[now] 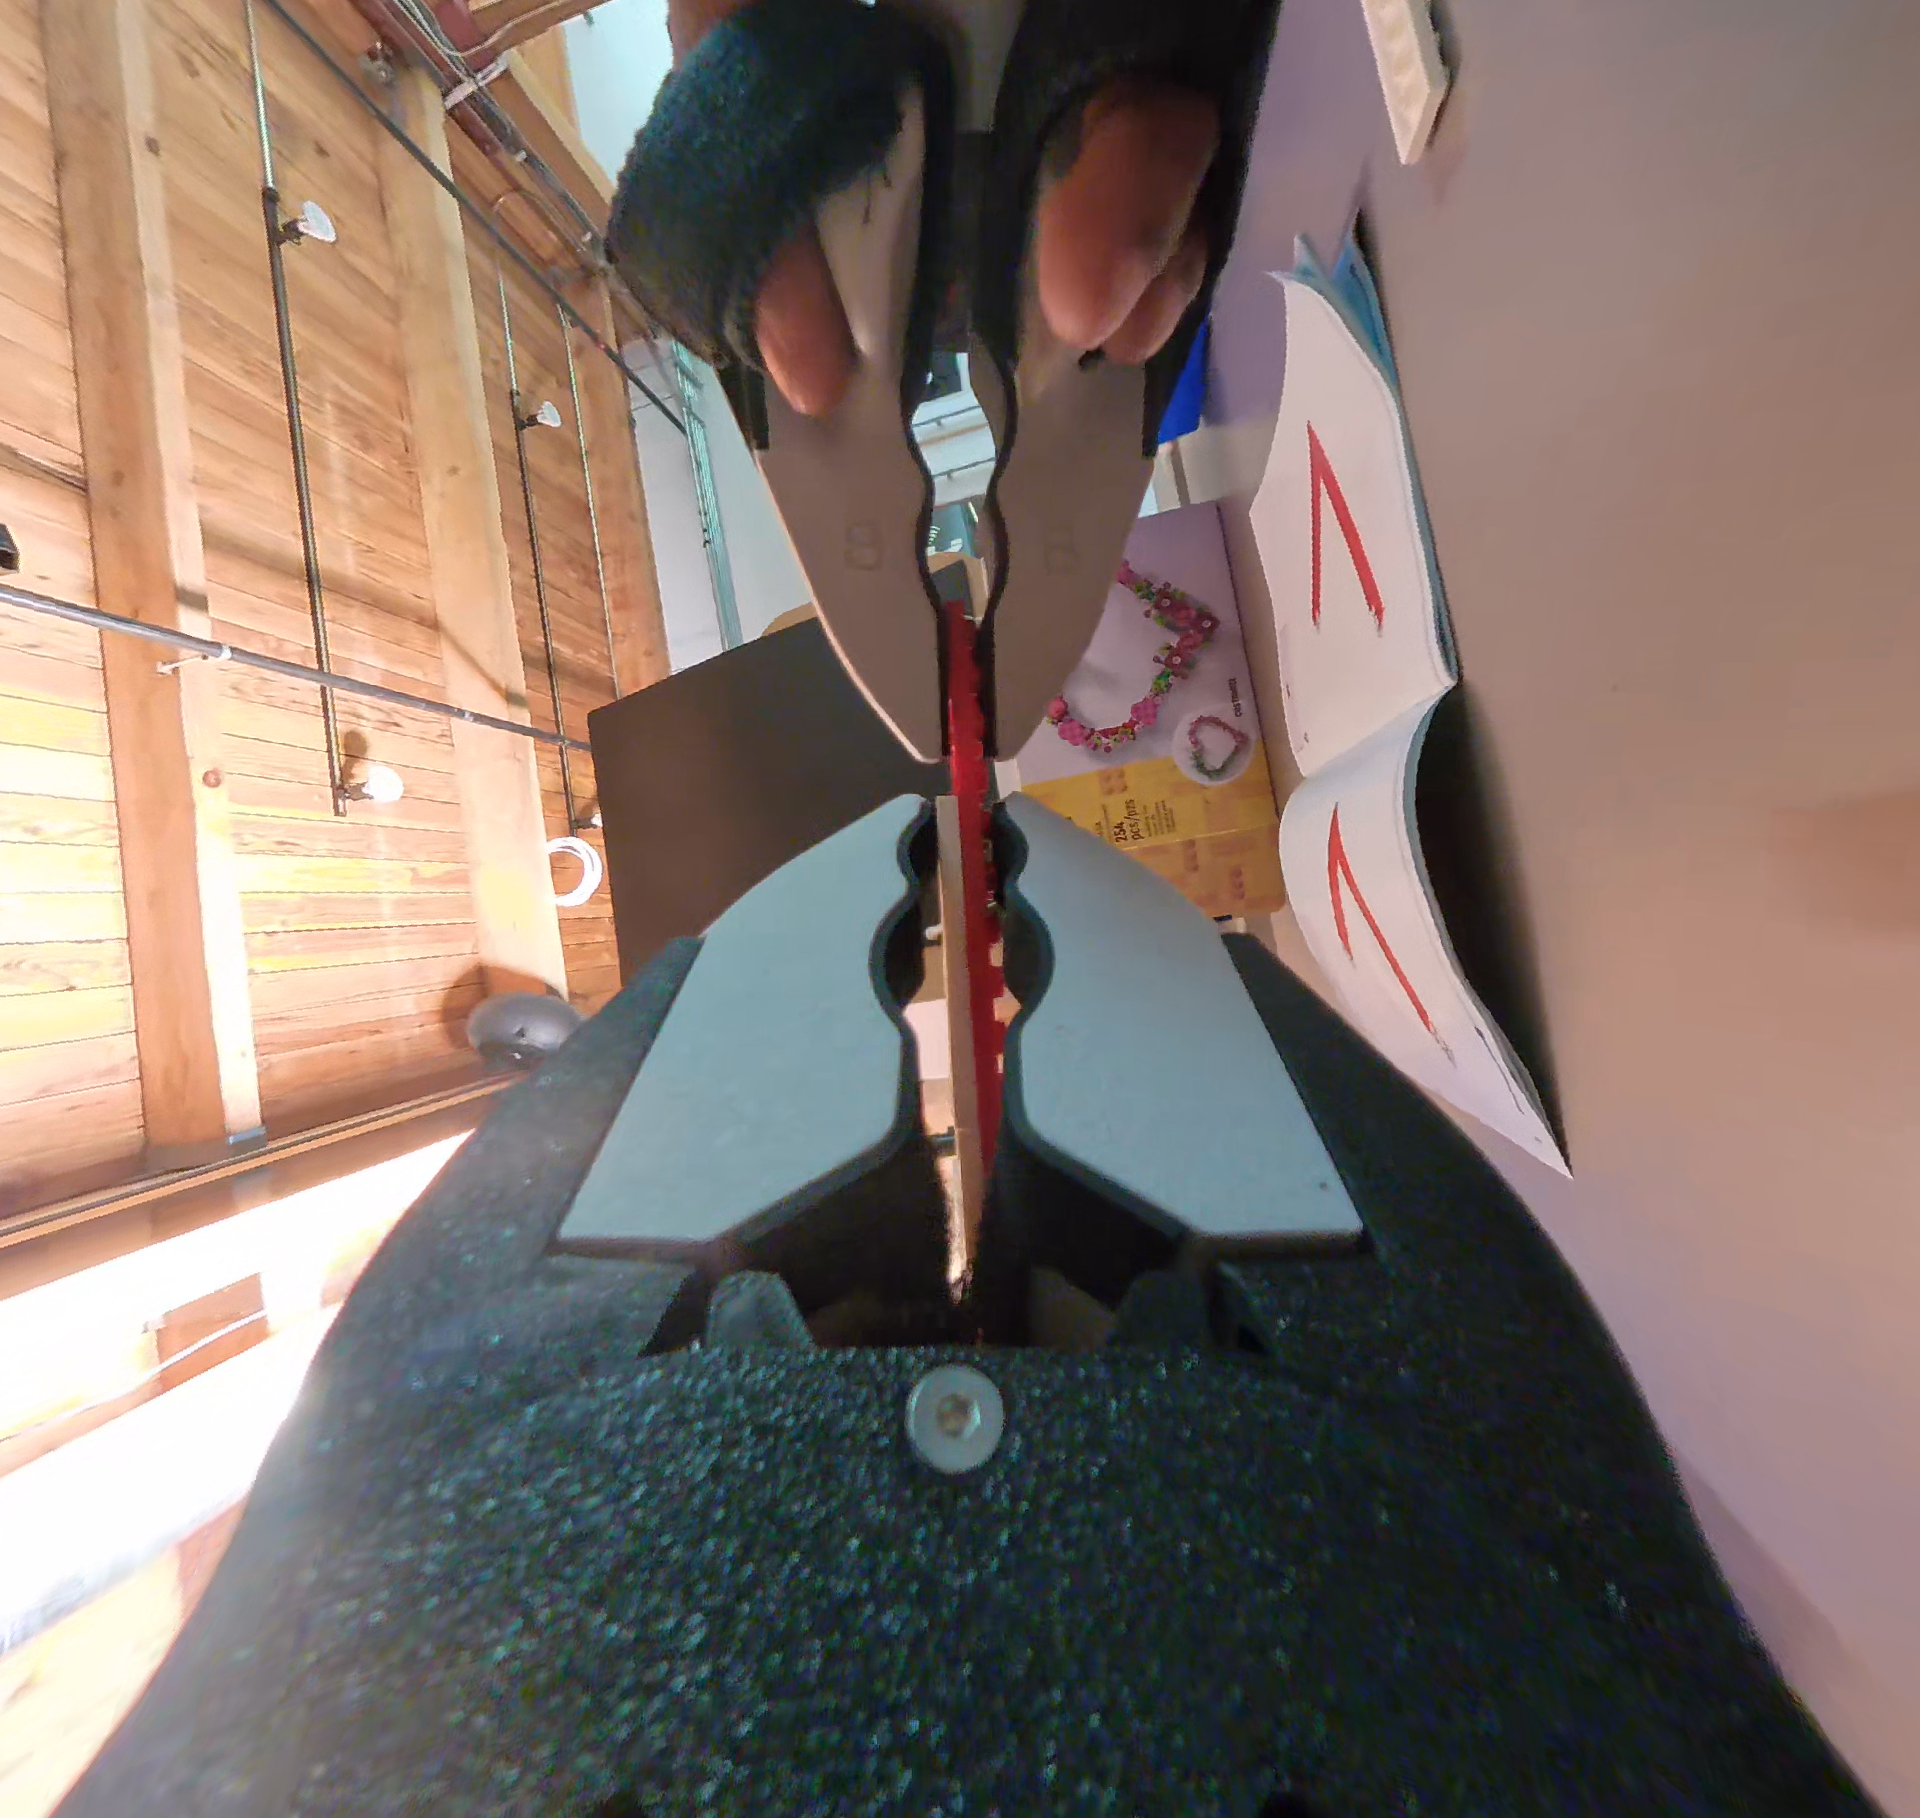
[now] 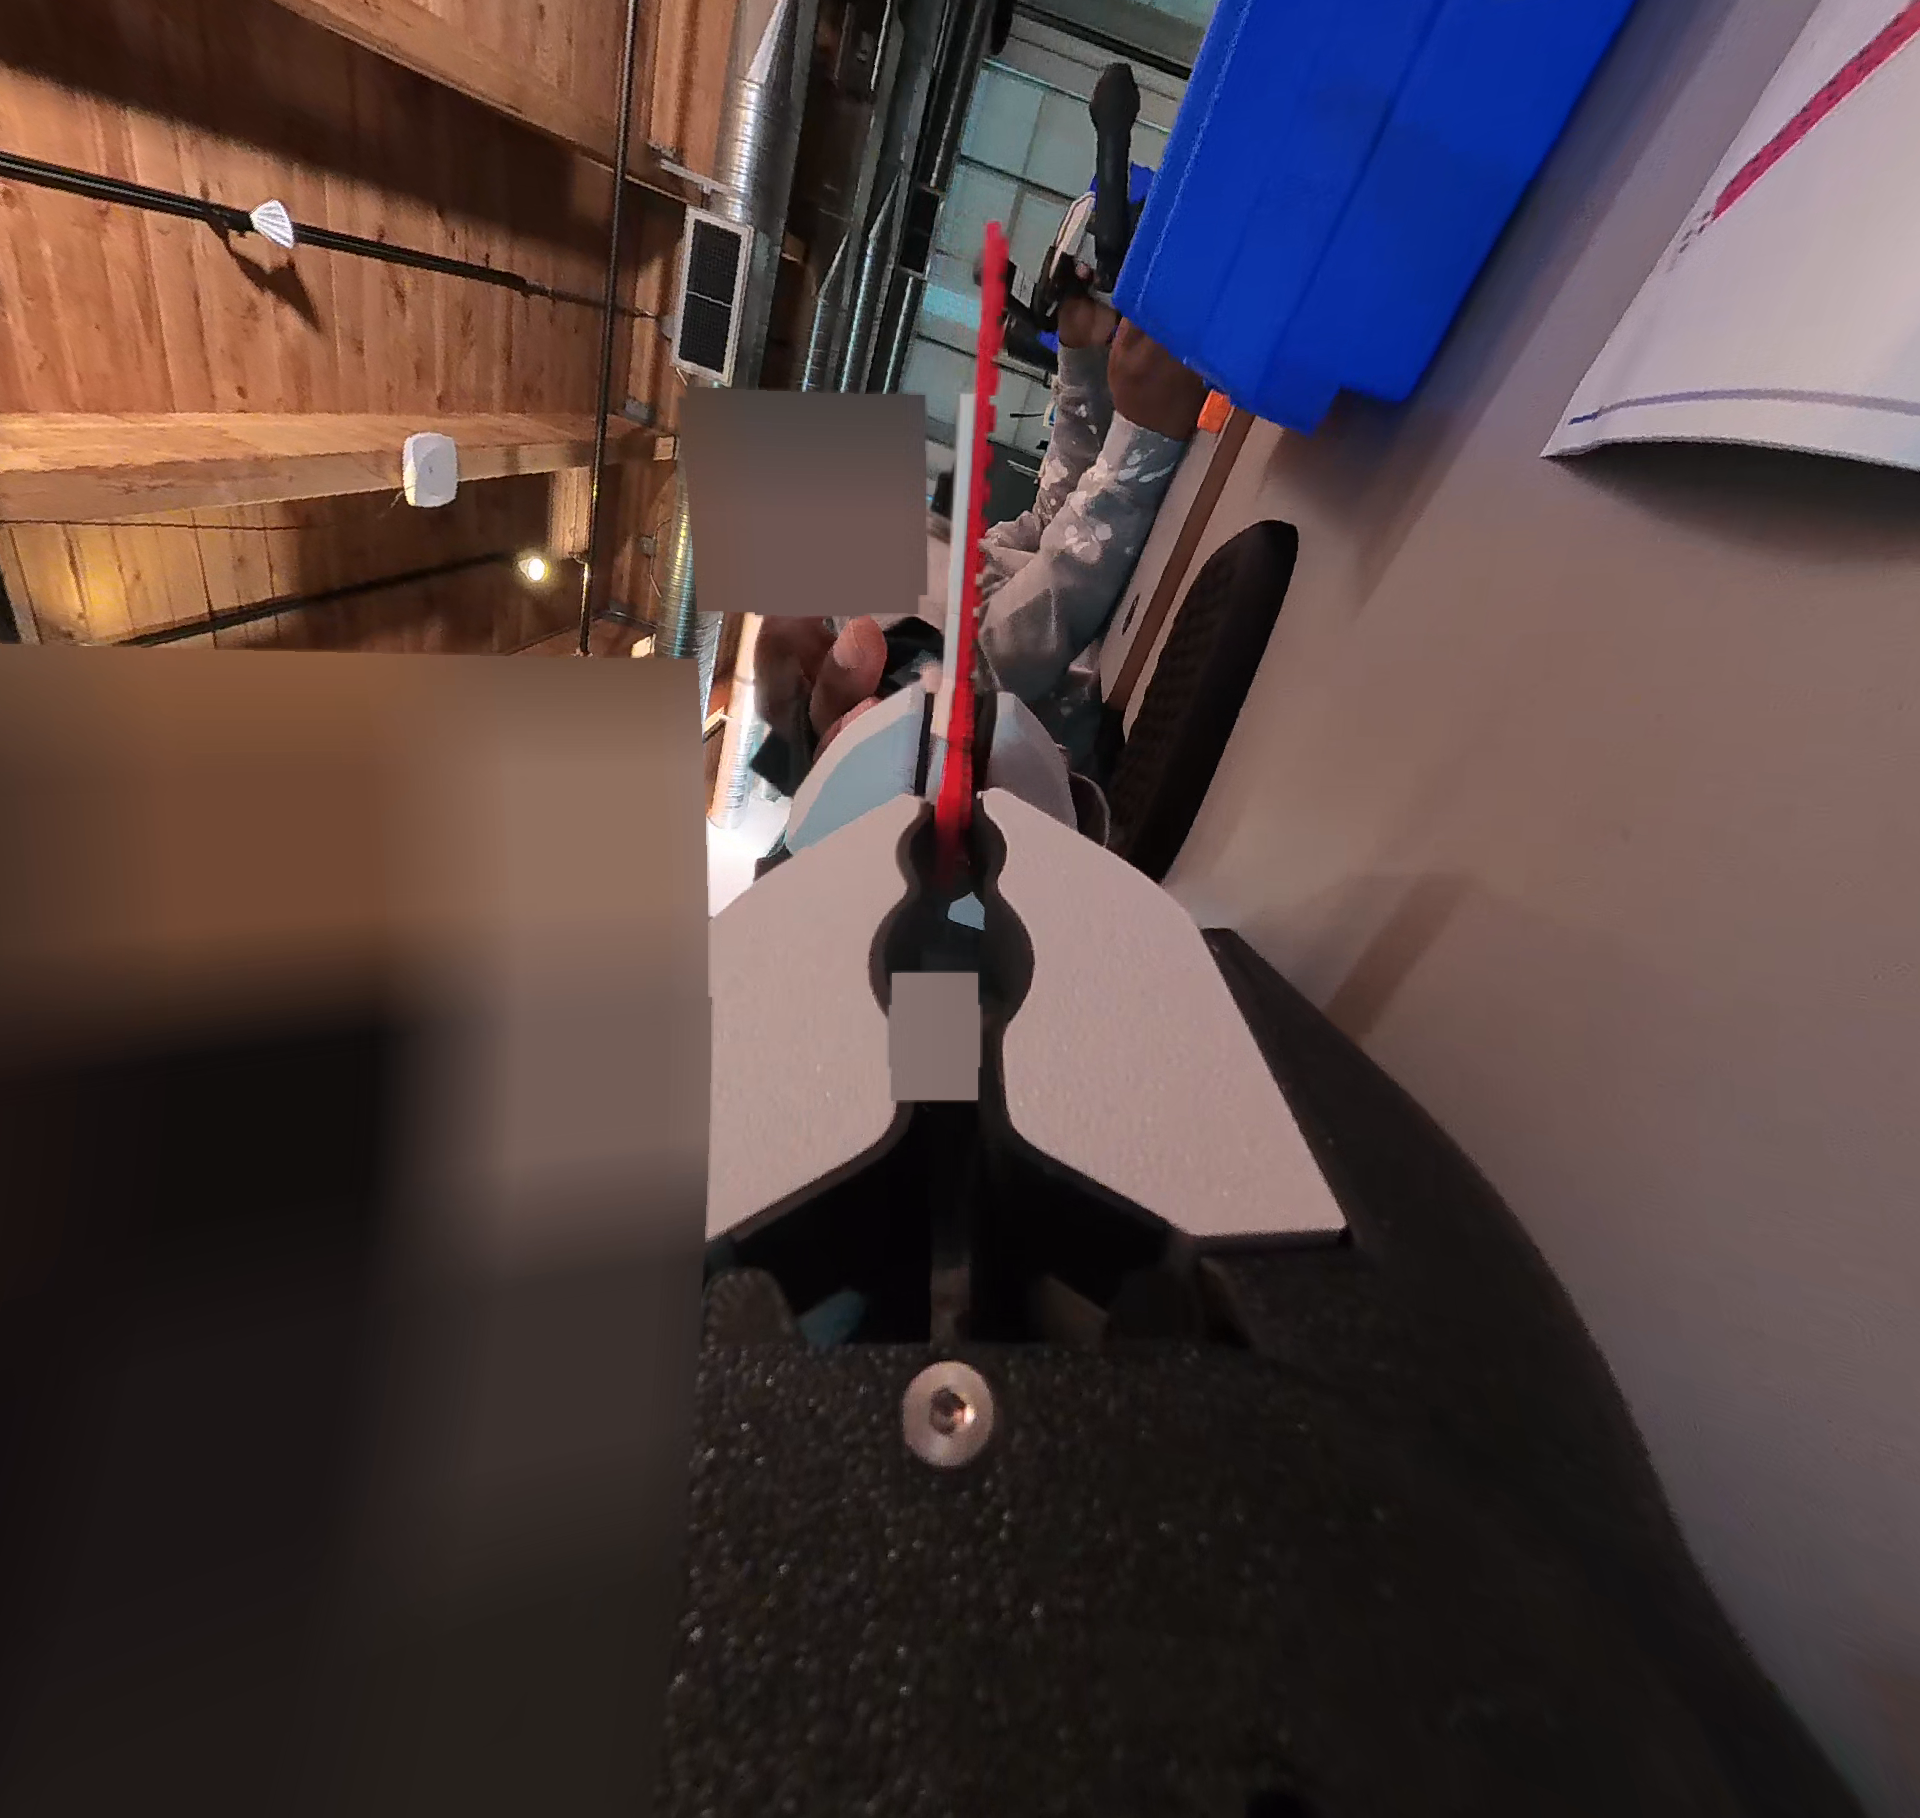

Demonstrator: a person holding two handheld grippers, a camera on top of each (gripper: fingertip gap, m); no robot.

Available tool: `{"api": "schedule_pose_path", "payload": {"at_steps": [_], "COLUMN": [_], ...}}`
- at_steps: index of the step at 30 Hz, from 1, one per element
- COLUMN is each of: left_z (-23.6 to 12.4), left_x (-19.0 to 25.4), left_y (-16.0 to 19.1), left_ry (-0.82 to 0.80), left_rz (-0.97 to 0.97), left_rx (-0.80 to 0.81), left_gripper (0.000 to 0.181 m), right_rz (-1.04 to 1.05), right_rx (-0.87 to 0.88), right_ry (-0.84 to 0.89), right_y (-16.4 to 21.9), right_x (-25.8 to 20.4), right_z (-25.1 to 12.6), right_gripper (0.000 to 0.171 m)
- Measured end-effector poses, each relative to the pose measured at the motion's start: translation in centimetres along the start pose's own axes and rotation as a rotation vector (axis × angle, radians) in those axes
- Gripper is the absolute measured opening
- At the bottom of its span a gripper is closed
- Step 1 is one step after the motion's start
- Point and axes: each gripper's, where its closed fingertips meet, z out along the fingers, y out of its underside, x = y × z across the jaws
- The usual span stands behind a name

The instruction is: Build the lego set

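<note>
left gripper (image 1: 966,812): fingers clamped on long red studded Lego strip (image 1: 971,895) | right gripper (image 2: 956,812): fingers likewise pinching it | advice: keep strip straight, squeeze evenly

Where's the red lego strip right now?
The red strip is held edge-on between both hand-held grippers, left and right, off the table, instruction booklet to its right.

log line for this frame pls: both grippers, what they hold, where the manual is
left gripper: shut on red lego strip | right gripper: shut on same strip, opposite end | strip: held off table, white plate alongside | open instruction booklet: on table
</note>
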Motion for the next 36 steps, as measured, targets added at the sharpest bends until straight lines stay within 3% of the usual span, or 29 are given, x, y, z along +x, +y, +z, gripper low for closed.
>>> {"api": "schedule_pose_path", "payload": {"at_steps": [6,11,25,36], "left_z": [0.0,0.1,0.7,0.6], "left_x": [-0.1,-0.2,0.5,0.9], "left_y": [0.3,0.4,-0.5,-0.1], "left_ry": [0.004,0.02,0.036,0.049], "left_rz": [-0.082,-0.209,-0.192,-0.182], "left_rx": [0.001,0.04,0.057,0.042], "left_gripper": [0.007,0.007,0.008,0.011], "right_rz": [-0.262,-0.49,-0.257,-0.243], "right_rx": [-0.012,-0.031,-0.08,-0.104], "right_ry": [-0.01,0.123,0.048,0.089], "right_y": [-0.3,-0.5,-0.5,-0.8], "right_x": [-1.5,-0.8,0.3,0.7], "right_z": [-2.2,-4.7,-2.1,-1.5], "right_gripper": [0.031,0.024,0.009,0.006]}}
